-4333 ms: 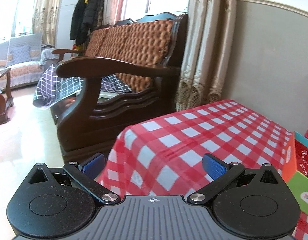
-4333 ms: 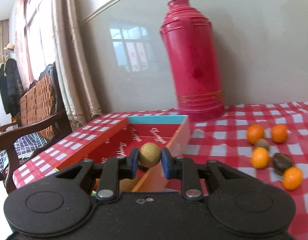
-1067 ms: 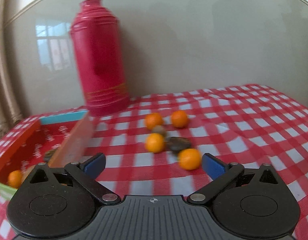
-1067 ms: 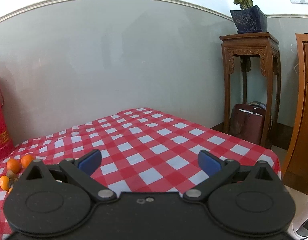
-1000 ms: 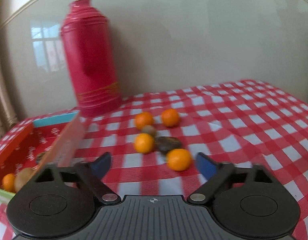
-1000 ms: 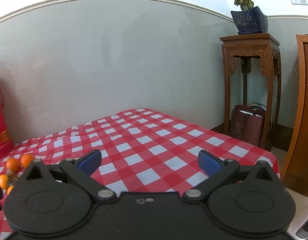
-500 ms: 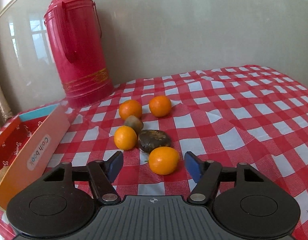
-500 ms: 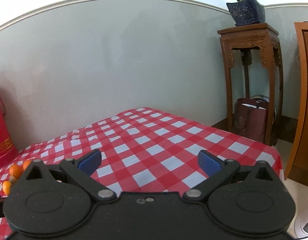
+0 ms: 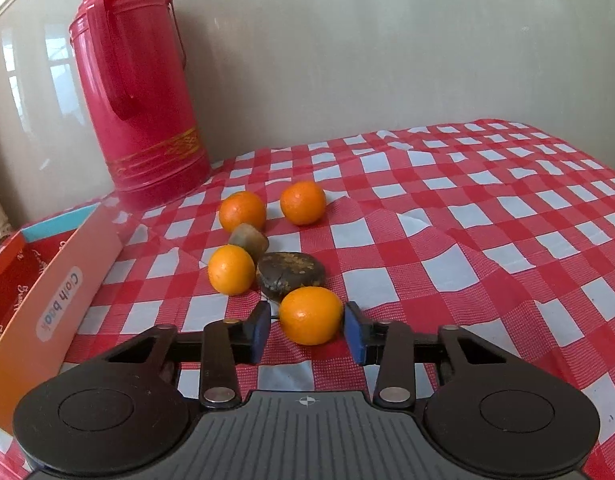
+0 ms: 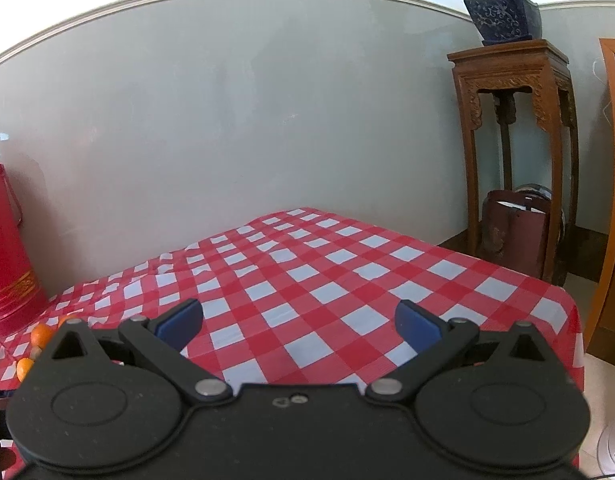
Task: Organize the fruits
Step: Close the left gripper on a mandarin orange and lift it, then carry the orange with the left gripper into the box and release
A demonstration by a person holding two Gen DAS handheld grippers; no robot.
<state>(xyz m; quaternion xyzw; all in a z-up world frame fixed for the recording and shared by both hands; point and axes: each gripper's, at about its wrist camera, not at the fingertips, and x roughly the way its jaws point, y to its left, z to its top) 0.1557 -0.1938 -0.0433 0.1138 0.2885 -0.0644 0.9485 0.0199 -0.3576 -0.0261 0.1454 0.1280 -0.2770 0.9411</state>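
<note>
My left gripper (image 9: 307, 328) is closing in on the nearest orange (image 9: 310, 315) on the checked tablecloth (image 9: 487, 240). The fruit sits between the blue pads; the right one looks about touching, with a thin gap at the left. Just behind it are a dark brown fruit (image 9: 291, 271), three more oranges and a small brownish fruit (image 9: 248, 237), with the red thermos (image 9: 141, 88) behind and the open red box (image 9: 55, 280) to the left. My right gripper (image 10: 299, 324) hangs wide apart over bare cloth with nothing in it.
</note>
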